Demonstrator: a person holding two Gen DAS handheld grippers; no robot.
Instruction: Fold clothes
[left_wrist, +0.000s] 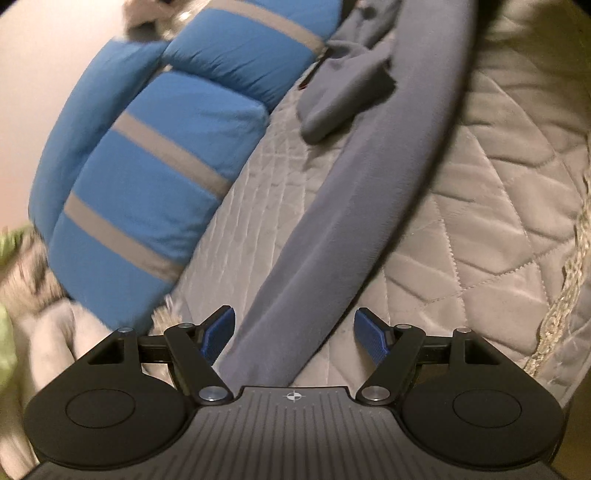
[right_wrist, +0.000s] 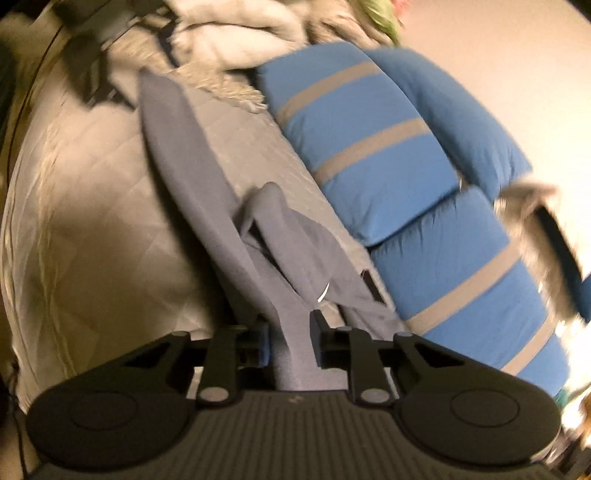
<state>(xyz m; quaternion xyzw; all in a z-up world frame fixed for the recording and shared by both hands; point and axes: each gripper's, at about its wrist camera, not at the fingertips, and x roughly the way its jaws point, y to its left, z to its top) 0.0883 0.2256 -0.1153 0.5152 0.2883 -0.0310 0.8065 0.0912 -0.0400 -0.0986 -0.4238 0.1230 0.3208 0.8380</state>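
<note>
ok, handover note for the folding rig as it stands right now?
Left gripper: open, fingers either side of the grey garment, not pressing it.
Right gripper: fingers narrowed around a bunched fold of the same garment; it looks gripped, though the view is blurred.
The garment lies as a long strip across the quilted bedspread, beside the blue striped pillows, its far end crumpled.
Done: the right end seems taken.
Left: close the left gripper, lift and fold.

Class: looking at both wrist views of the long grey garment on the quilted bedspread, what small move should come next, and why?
Probably close the left gripper: its jaws stand open astride the long grey garment, while the right gripper appears to pinch the other end.
</note>
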